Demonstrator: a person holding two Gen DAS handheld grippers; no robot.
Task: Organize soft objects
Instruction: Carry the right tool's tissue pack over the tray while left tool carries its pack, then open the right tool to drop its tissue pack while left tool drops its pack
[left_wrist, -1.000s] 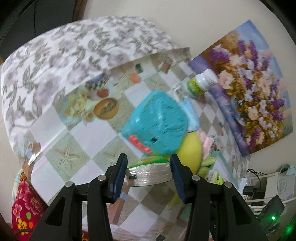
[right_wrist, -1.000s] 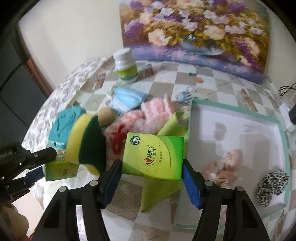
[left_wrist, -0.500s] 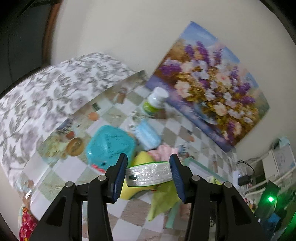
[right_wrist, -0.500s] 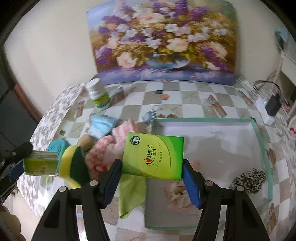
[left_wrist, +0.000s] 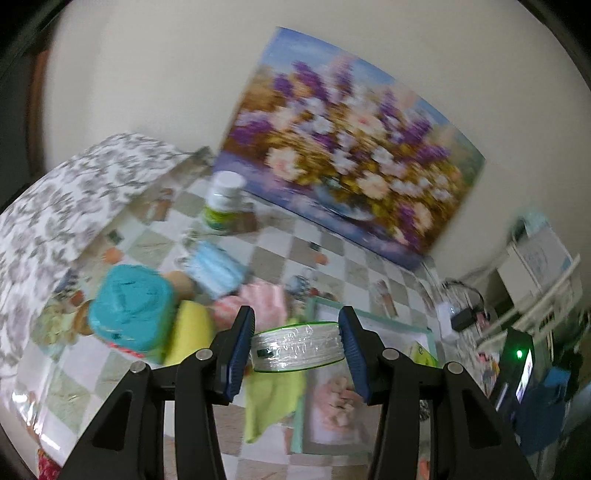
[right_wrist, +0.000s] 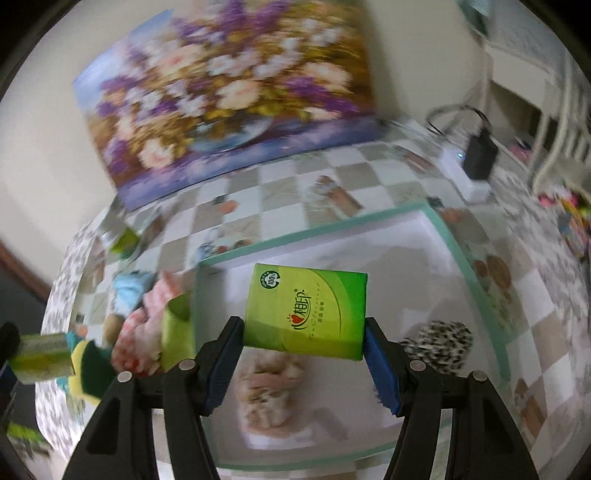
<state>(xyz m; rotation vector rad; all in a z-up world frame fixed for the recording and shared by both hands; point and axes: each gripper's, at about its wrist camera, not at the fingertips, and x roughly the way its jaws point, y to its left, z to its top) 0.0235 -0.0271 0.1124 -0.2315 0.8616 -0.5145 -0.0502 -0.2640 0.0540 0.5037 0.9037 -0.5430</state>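
My right gripper (right_wrist: 304, 349) is shut on a green tissue pack (right_wrist: 306, 310), held in the air over the white tray (right_wrist: 447, 236) with a teal rim. In the tray lie a pink soft toy (right_wrist: 269, 391) and a leopard-print scrunchie (right_wrist: 439, 349). My left gripper (left_wrist: 295, 349) is shut on a second green tissue pack (left_wrist: 295, 347), seen edge-on in clear wrap, above the tray's left edge (left_wrist: 308, 332). That pack (right_wrist: 44, 356) also shows at the far left of the right wrist view. On the table left of the tray lie a green cloth (left_wrist: 271, 398), a yellow sponge (left_wrist: 190, 332), a teal item (left_wrist: 131, 312), a pink cloth (left_wrist: 258, 299) and a blue mask (left_wrist: 218, 266).
A flower painting (left_wrist: 351, 162) leans on the wall at the table's back. A white bottle with a green label (left_wrist: 223, 203) stands before it. A white charger with a black plug (right_wrist: 476, 158) sits back right of the tray. Shelving (left_wrist: 546, 280) stands to the right.
Both grippers have moved right across the table, keeping their tissue packs. The right one went from the pile to over the tray; the left one rose and rolled toward the tray's left edge.
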